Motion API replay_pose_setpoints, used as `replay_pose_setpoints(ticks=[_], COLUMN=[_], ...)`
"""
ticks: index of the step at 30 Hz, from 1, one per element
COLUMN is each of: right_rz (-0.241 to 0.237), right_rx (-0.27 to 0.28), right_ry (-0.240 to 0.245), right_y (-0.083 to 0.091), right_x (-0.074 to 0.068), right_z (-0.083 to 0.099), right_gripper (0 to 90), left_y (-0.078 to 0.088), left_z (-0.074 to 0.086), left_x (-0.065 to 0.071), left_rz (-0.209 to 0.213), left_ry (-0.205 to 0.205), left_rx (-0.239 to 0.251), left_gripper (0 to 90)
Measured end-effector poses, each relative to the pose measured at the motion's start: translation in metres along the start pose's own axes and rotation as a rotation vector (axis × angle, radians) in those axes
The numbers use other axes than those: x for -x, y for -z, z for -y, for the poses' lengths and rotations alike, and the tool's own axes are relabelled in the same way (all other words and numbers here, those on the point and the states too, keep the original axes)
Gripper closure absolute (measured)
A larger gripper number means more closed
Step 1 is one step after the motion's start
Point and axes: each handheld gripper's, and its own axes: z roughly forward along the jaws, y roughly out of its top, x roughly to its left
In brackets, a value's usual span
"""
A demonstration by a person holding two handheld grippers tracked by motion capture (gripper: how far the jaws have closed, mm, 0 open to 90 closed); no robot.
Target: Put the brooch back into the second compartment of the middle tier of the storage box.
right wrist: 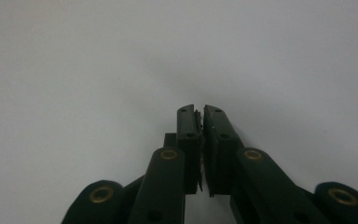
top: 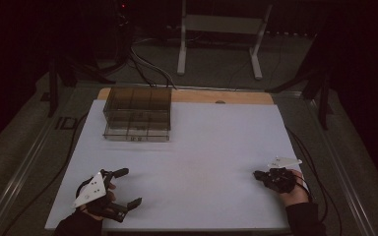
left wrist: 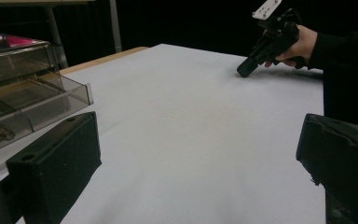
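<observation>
My left gripper (top: 128,187) rests at the near left of the white table top (top: 197,147), its jaws spread wide with nothing between them. In the left gripper view its two black fingers (left wrist: 56,163) stand far apart over bare white surface. My right gripper (top: 259,174) sits at the near right, tip down on the table, jaws pressed together. The right gripper view shows the pads (right wrist: 213,140) closed on each other with nothing held. A smoky clear plastic drawer box (top: 138,114) stands at the far left of the table; its trays (left wrist: 32,100) appear beside my left gripper.
A person's hands hold both grippers at the table's near edge. The far rim shows a wooden strip (top: 226,97). Behind the table stands a white frame (top: 216,34), with cables (top: 147,64) on the floor. The surroundings are dark.
</observation>
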Motion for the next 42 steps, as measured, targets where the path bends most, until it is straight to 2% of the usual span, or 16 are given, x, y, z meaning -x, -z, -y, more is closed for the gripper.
replay_pose_setpoints(ticks=[5, 11, 14, 31, 35, 42], right_rz=[-0.006, -0.017, -0.015, -0.049, -0.069, -0.068], right_rx=[0.008, 0.042, 0.039, 0.033, 0.049, 0.040], right_ry=[-0.013, -0.030, -0.034, -0.019, -0.022, 0.010], right_y=[0.002, 0.009, 0.010, 0.007, 0.009, 0.007], right_x=[0.000, 0.000, -0.001, -0.010, -0.012, -0.019], right_z=[-0.001, -0.004, -0.005, -0.016, -0.020, -0.029], right_gripper=[85.9, 85.9, 85.9, 85.9, 85.9, 85.9], left_y=[0.000, -0.001, -0.001, -0.002, -0.002, -0.001], left_z=[0.001, 0.001, 0.001, 0.002, 0.002, 0.002], left_x=[0.000, 0.001, 0.001, 0.001, 0.001, 0.000], left_rz=[0.001, 0.004, 0.001, 0.002, 0.007, 0.006], left_ry=[-0.001, -0.006, -0.002, -0.001, 0.000, 0.002], left_rx=[-0.005, -0.011, -0.013, -0.017, -0.012, -0.014], left_gripper=[0.4, 0.4, 0.4, 0.4, 0.4, 0.4])
